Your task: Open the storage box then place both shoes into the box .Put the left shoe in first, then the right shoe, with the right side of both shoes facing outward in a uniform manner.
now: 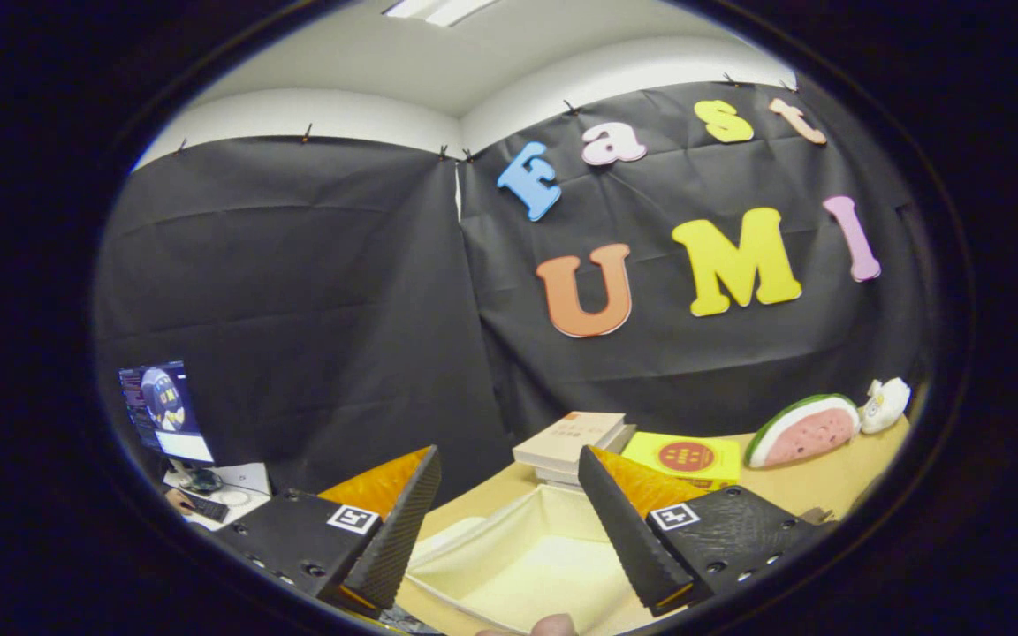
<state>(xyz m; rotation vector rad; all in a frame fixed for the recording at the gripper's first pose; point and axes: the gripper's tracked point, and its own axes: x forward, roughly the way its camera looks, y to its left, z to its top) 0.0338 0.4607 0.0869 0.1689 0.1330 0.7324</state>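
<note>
1. Cream fabric lines the storage box [522, 565], which sits open on the wooden table [827, 481], low between the two fingers and reaching just ahead of them; its soft walls sag, and nothing lies in the part on view.
2. One gripper [509, 473] stands with its fingers spread wide apart, holding nothing; each ridged pad carries one square black-and-white marker.
3. One fingertip of a person [553, 625] shows at the near rim of the box.
4. Beyond the fingers lies one stack of books [569, 442], and just right of it one flat yellow book [686, 457].
5. Further right rest one watermelon-slice plush [802, 430] and one small white plush toy [884, 404], touching.
6. Far left of the left finger stands one lit monitor [164, 411] with a keyboard [206, 507] below it.
</note>
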